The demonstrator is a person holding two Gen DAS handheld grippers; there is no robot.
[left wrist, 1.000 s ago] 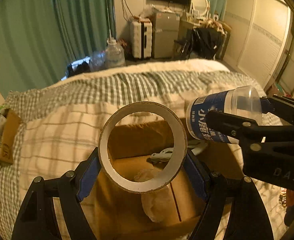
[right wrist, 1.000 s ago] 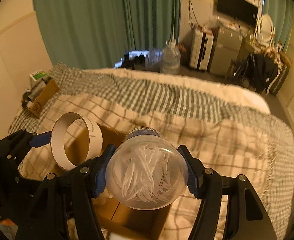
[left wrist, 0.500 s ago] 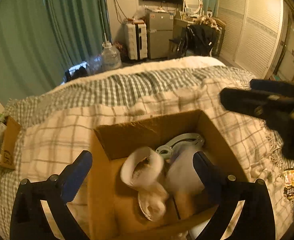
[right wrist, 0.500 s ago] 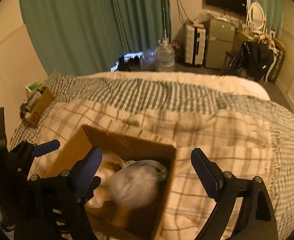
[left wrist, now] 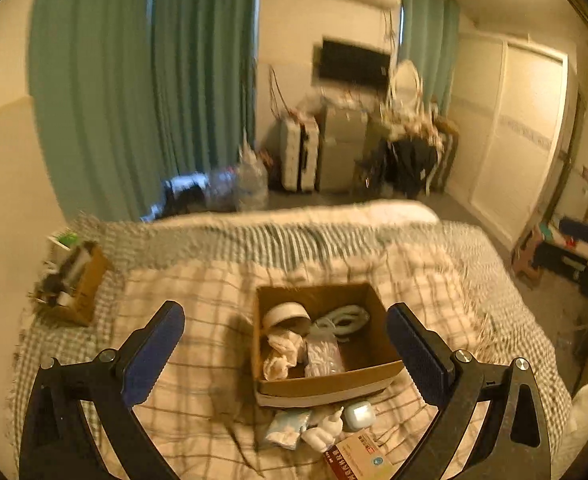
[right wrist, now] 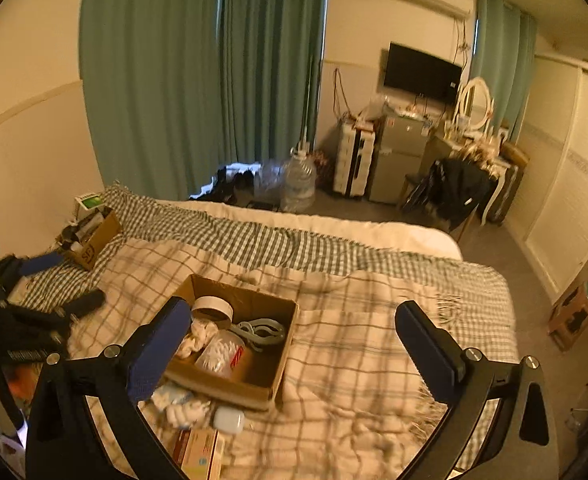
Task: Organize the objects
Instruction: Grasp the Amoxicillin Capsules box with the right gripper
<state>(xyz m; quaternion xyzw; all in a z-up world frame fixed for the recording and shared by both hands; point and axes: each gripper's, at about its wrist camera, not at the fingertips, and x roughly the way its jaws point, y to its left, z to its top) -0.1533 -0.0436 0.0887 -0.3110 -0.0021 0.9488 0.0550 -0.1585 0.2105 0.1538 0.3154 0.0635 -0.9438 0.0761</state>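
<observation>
**Brown box on the bed, both grippers empty**

Brown cardboard box (left wrist: 326,386) stands open on the checked blanket (right wrist: 374,344) of the bed. Inside it lie a white tape roll (left wrist: 284,314), a clear jar of cotton swabs (right wrist: 220,354) on its side, a grey coiled cable (right wrist: 260,330) and a crumpled cloth (left wrist: 280,354). Just in front of the box, on the blanket, are a small white case (left wrist: 359,414), a white figure (left wrist: 324,430), a pale packet (left wrist: 288,426) and a red and white carton (left wrist: 358,458). The left gripper (left wrist: 286,354) is above the box, jaws wide, with nothing held. The right gripper (right wrist: 294,344) has its jaws opening, also with nothing between the pads. A second small cardboard box (right wrist: 94,240) stands near the wall.
</observation>
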